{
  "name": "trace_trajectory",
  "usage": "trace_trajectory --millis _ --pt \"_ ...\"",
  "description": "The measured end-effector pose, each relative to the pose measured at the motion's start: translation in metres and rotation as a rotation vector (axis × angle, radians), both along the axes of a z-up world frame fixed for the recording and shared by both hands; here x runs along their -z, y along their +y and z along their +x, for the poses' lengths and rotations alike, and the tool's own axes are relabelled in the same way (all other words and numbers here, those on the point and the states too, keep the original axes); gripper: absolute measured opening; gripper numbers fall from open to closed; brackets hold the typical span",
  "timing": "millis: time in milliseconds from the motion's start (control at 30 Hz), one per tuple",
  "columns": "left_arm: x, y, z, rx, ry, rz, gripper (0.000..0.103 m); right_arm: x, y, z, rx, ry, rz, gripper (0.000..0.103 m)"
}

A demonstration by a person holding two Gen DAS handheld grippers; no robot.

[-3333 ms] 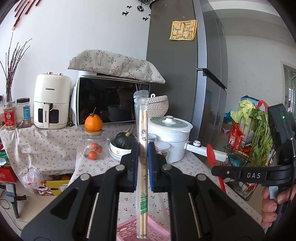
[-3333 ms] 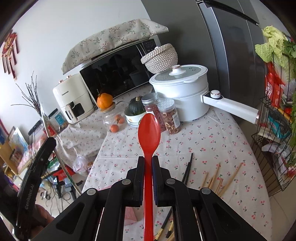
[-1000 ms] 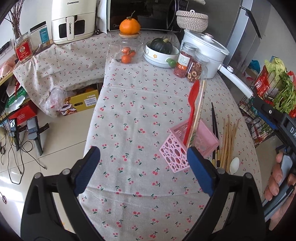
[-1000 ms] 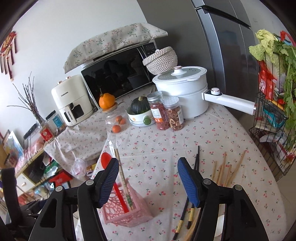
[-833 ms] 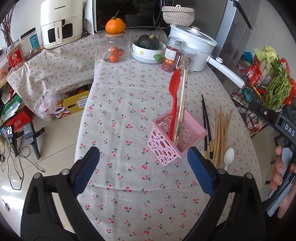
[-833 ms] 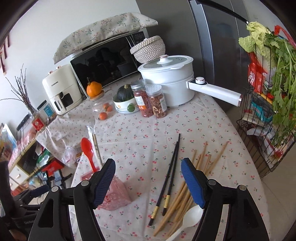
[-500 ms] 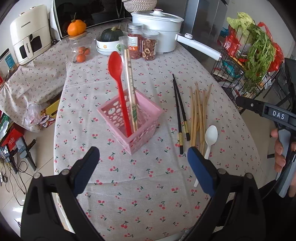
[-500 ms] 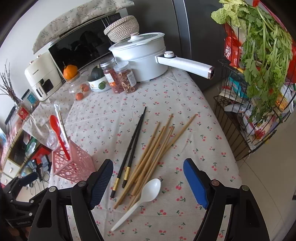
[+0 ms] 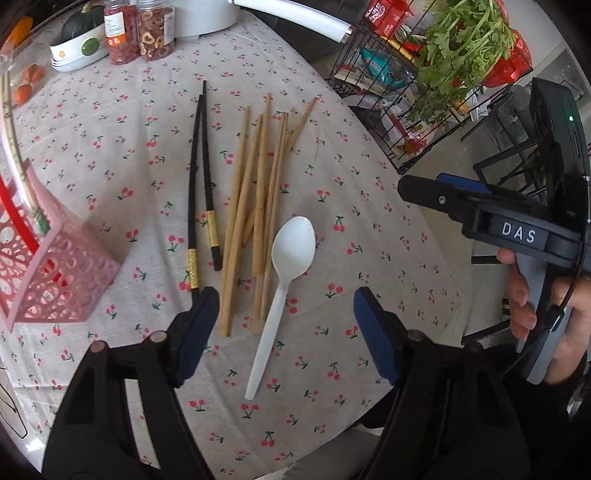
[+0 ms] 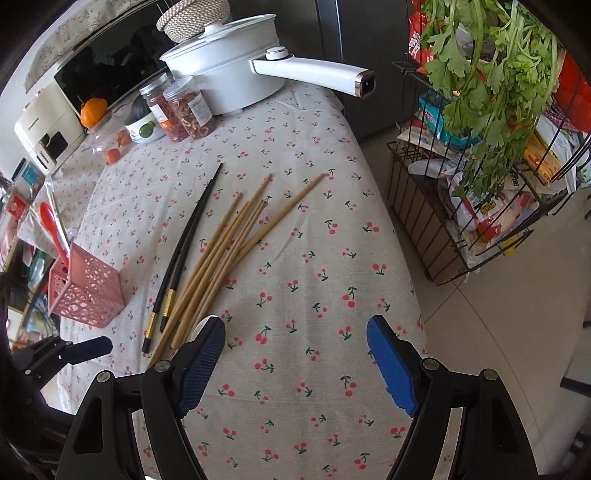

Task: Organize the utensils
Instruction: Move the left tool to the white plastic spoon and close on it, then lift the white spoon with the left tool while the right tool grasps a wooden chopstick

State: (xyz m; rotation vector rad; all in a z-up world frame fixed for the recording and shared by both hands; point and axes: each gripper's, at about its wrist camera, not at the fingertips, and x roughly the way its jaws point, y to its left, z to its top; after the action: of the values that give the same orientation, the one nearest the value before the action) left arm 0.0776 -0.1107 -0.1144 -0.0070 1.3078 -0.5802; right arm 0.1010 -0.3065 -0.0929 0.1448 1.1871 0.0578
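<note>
The left claw (image 9: 284,325), spread wide and empty, hangs above the white plastic spoon (image 9: 284,284) lying between its tips on the worktop (image 9: 369,229), likely lining up a grab. The right claw (image 10: 295,354) is equally wide and empty.

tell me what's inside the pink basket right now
The pink basket holds a red spoon and a clear-wrapped pair of chopsticks, both sticking up above the rim. Their lower ends are hidden by the basket walls.

Left of the chopsticks (image 9: 258,192) stands the basket (image 9: 55,280); right of them lies the spoon (image 9: 284,280); behind them the jars (image 9: 138,31).
</note>
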Motion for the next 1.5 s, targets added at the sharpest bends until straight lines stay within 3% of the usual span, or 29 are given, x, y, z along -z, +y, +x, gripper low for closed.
trace_trajectory --millis 167,533,667,1067,1200,1500 --pt "0.015 -0.034 0.016 0.045 0.028 0.031 0.057 0.000 -0.017 0.005 0.025 0.003 0.018 0.080" --pt "0.040 -0.055 0.032 0.080 0.048 0.159 0.055 -0.001 -0.040 0.009 0.058 -0.001 0.032 0.080" --pt "0.042 -0.060 0.032 0.091 0.069 0.175 0.044 0.000 -0.044 0.010 0.064 0.002 0.032 0.080" --pt "0.047 -0.080 0.028 0.157 0.020 0.313 0.037 0.000 -0.046 0.011 0.080 0.000 0.036 0.080" --pt "0.043 -0.082 0.030 0.116 0.005 0.282 0.037 0.002 -0.047 0.011 0.085 0.002 0.035 0.080" --pt "-0.014 -0.030 0.024 -0.009 -0.147 0.109 0.037 0.007 -0.046 0.017 0.095 0.018 0.022 0.080"
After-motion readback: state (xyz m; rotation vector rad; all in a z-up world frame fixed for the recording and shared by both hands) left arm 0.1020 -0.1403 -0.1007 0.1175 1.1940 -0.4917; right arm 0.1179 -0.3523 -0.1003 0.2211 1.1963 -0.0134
